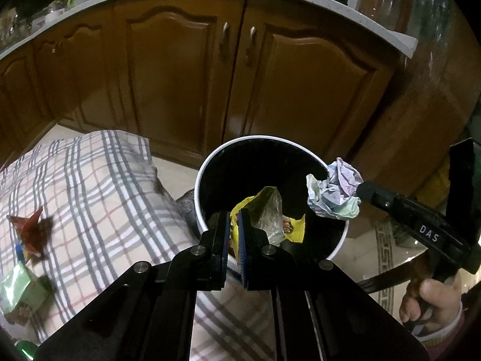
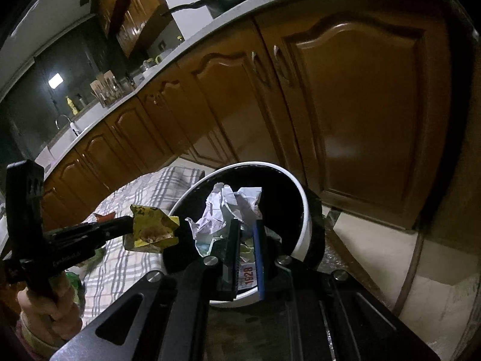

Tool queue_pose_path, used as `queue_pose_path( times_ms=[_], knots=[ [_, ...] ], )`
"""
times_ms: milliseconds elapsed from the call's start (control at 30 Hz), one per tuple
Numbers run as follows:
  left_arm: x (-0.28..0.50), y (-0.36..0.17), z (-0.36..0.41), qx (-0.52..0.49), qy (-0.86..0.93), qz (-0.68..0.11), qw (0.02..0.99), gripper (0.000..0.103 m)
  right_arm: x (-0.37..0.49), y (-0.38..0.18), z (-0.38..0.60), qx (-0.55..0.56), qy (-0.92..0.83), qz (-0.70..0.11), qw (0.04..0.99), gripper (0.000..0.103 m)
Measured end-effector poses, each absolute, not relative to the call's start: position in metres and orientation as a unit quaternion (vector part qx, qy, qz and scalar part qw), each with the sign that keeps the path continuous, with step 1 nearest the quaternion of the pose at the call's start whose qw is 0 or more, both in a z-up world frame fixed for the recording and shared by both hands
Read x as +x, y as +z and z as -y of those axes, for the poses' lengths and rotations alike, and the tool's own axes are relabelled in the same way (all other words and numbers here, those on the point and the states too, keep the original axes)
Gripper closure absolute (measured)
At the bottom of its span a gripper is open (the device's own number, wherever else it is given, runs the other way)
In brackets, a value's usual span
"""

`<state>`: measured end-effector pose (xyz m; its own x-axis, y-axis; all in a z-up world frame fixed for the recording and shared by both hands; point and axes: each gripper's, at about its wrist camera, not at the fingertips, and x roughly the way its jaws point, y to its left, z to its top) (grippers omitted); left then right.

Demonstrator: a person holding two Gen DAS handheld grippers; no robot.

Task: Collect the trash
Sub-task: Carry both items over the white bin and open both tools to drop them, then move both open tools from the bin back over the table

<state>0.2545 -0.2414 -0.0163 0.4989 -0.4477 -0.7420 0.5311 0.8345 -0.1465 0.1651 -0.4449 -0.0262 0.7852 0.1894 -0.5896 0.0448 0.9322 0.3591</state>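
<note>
brown kitchen cabinets (image 1: 168, 69) behind, checked cloth (image 1: 99, 198) at left, white-rimmed bin (image 1: 200, 186) on the floor. left gripper (image 1: 234, 225) clamped narrow on a yellow wrapper (image 1: 264, 210), held over the bin's near side. right gripper (image 2: 246, 231) pinched on crumpled paper (image 2: 222, 210), above the bin's right rim. red wrapper (image 1: 30, 231) and green packet (image 1: 21, 288) lying on the cloth, far left.

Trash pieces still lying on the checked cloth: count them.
2 clearly: a red wrapper at the checked cloth's left side and a green packet nearer the camera; others may be hidden.
</note>
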Motion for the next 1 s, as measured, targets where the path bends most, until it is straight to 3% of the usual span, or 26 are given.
queue_pose_path(
  times_ms=[333,467,533,567,767,833,867,1000],
  knots=[
    [0.263,-0.028,0.261,0.064,-0.288,-0.426,0.856,0.095,0.180,-0.040,0.449,0.176,0.040,-0.343,0.922,0.094],
    [0.267,-0.034,0.262,0.057,-0.283,-0.438,0.852,0.077,0.183,-0.044,0.453,0.188,0.045,-0.343,0.919,0.085],
    [0.267,-0.034,0.259,0.050,-0.279,-0.437,0.854,0.069,0.181,-0.045,0.456,0.196,0.045,-0.340,0.919,0.064],
    [0.266,-0.034,0.257,0.047,-0.279,-0.437,0.854,0.066,0.180,-0.045,0.457,0.200,0.045,-0.338,0.919,0.059],
    [0.259,-0.032,0.242,0.035,-0.278,-0.433,0.857,0.065,0.166,-0.042,0.455,0.214,0.045,-0.326,0.920,0.053],
    [0.252,-0.033,0.231,0.027,-0.276,-0.432,0.858,0.060,0.162,-0.040,0.452,0.220,0.052,-0.317,0.921,0.026],
    [0.249,-0.034,0.227,0.025,-0.274,-0.431,0.859,0.059,0.159,-0.039,0.449,0.224,0.054,-0.312,0.922,0.021],
    [0.237,-0.037,0.203,0.013,-0.260,-0.434,0.862,0.059,0.151,-0.037,0.433,0.220,0.070,-0.312,0.922,0.019]
  ],
)
